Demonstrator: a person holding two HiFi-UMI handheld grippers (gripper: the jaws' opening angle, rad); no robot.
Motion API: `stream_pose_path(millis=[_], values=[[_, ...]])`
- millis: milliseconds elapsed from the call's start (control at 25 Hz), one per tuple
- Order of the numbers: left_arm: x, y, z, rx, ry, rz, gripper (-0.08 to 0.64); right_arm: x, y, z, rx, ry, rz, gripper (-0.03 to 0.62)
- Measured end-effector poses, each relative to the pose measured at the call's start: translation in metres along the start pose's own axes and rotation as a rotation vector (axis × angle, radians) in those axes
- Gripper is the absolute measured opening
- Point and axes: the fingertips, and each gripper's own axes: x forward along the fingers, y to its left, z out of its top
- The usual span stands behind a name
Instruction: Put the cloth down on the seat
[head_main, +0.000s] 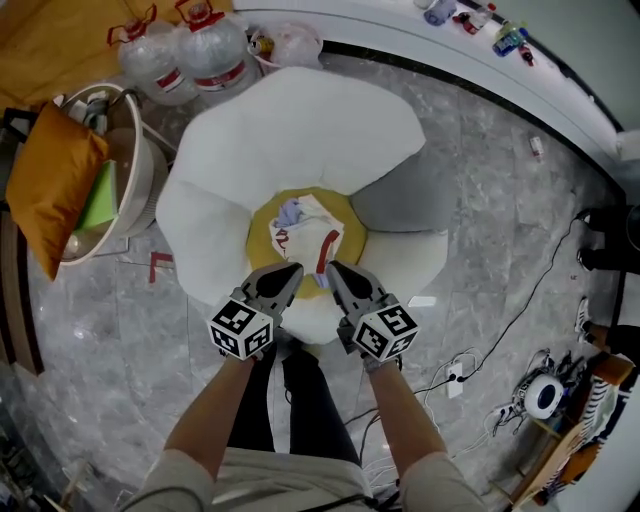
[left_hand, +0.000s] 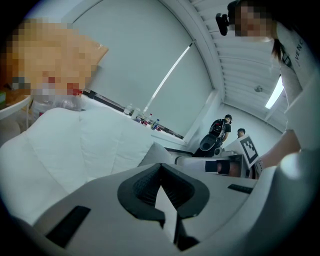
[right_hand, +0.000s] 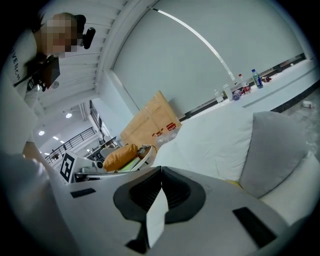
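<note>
The seat (head_main: 300, 130) is a big white flower-shaped cushion with a yellow centre (head_main: 262, 245). The cloth (head_main: 305, 235), white with red and lilac print, lies crumpled on that yellow centre. My left gripper (head_main: 292, 270) and right gripper (head_main: 332, 268) hang side by side, well above the seat's near edge. Both point toward the cloth, apart from it. In the left gripper view the left gripper (left_hand: 160, 165) has its jaws met at the tips, with no cloth showing past them. The right gripper (right_hand: 161, 169) looks the same. A grey cushion (head_main: 400, 195) rests on the seat's right side.
Two large water bottles (head_main: 200, 50) stand behind the seat. A round basket chair with an orange pillow (head_main: 55, 170) is at the left. Cables and a power strip (head_main: 455, 375) lie on the marble floor at the right. A white ledge (head_main: 470, 60) curves along the back. Two people (left_hand: 220, 132) stand far off.
</note>
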Motion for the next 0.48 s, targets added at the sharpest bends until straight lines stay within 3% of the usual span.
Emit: stream_pose_path(millis=[480], values=[[-0.033, -0.047, 0.038, -0.001, -0.052, -0.003, 0.014, -0.043, 0.046, 0.036, -0.030, -0.032, 0.023, 0.018]])
